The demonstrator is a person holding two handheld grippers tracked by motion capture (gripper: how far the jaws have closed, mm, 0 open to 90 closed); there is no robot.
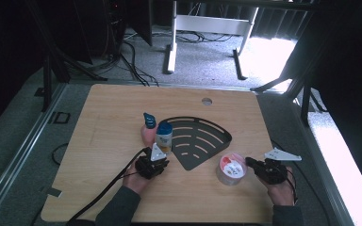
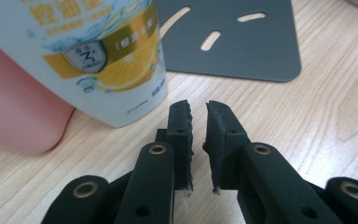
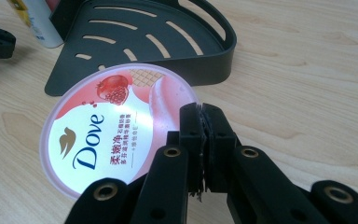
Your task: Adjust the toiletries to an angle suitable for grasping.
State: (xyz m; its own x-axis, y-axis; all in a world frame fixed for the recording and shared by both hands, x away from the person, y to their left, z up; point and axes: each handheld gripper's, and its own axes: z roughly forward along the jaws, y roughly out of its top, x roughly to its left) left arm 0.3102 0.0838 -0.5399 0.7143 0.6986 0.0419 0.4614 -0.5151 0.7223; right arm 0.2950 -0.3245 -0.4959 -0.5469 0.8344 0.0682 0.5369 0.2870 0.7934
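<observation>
Right gripper [image 3: 204, 140]: clenched on the tub [image 3: 121, 126] rim, steadying it beside the rack [image 3: 214, 65].
Left gripper [image 2: 198, 135]: nearly closed, grasping nothing, near the bottle [image 2: 107, 56] left of rack.

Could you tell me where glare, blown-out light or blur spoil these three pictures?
High view: daylight blows out the floor at upper right, while the edges beyond the table sink into black. Left gripper view: the bottle sits close and soft, its upper label washed out. Right gripper view: a bright reflection whitens the lower part of the Dove lid; the tray behind stays sharp.
</observation>
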